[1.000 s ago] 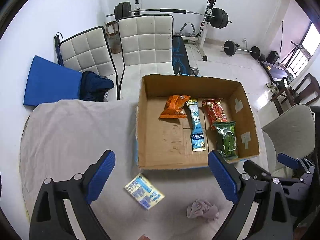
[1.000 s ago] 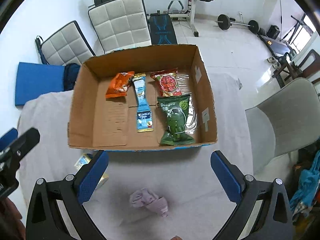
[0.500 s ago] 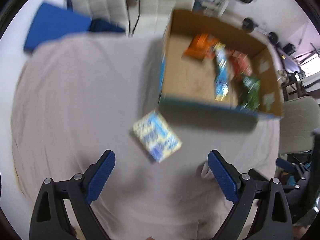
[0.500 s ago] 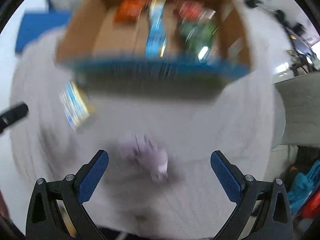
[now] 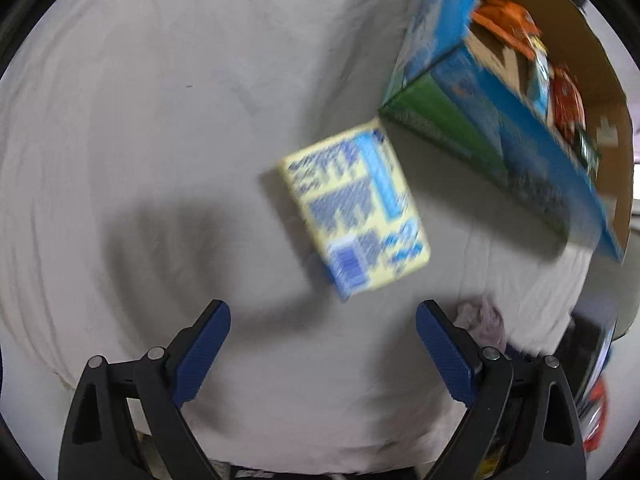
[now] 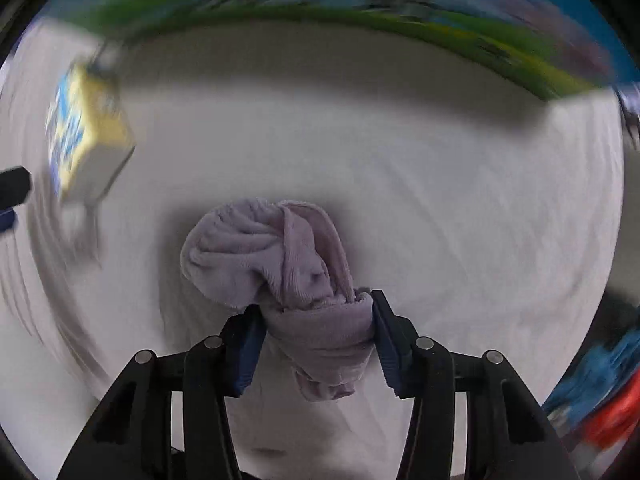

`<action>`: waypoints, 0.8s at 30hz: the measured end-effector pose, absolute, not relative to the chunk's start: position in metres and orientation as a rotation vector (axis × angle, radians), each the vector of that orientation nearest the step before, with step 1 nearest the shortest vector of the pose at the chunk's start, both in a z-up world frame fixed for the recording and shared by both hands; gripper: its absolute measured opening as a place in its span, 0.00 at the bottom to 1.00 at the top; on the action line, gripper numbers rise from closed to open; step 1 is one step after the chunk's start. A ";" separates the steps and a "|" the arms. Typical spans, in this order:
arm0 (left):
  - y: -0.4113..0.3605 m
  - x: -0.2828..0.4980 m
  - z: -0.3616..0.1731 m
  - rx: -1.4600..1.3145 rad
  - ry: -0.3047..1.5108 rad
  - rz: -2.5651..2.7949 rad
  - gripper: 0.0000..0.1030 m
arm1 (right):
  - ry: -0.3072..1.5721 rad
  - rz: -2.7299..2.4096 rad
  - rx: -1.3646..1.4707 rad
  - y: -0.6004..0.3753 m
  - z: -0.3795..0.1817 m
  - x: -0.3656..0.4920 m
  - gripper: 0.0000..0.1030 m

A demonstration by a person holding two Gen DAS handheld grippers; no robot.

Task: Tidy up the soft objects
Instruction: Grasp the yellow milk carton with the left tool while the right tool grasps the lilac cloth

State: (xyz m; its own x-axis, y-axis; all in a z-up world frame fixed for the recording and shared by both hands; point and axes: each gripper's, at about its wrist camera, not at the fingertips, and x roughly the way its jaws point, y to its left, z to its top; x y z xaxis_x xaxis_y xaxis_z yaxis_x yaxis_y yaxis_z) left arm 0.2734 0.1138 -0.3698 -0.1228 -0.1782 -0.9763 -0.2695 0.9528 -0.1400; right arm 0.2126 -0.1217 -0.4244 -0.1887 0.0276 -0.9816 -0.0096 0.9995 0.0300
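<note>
Step in hand: picking up the loose soft things from the table so they can go into the cardboard box; both tongs point steeply down at the cloth-covered top
Right tongs: the right tongs are closing, with the lower end of the rag between the blue pads; the pads already touch the fabric on both sides and dent it
Rag: a crumpled lilac towelling piece lying on the table cloth, near the table's front edge, apart from the box; most of its bulk sits beyond the pads
Left tongs: the left tongs stand wide open with nothing between them, above bare cloth
Packet: a yellow and blue packet lies flat just ahead of the left tongs, its far corner close to the box's near corner; whether it touches the box cannot be told through the blur
Box: stands toward the far right of the table, with snack bags inside
Next move, right: judged, finish the squeeze until the rag is firmly pinched, then lift straight up; only one end is caught, so it may dangle or slip
Next move, left: judged, shift forward over the packet, straddle its shorter sides and close
</note>
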 end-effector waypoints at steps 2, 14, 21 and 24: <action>0.112 0.286 -0.378 -0.398 1.711 0.078 0.92 | 1.738 -0.042 0.078 -0.140 -0.418 0.214 0.51; 0.074 0.318 -0.421 -0.188 1.700 0.059 0.70 | 1.713 -0.035 0.314 -0.191 -0.404 0.207 0.79; 0.044 0.273 -0.416 0.001 1.695 -0.052 0.60 | 1.715 0.084 0.010 -0.157 -0.401 0.232 0.79; 0.034 0.246 -0.416 -0.017 1.721 -0.096 0.60 | 1.760 0.106 0.011 -0.147 -0.422 0.235 0.75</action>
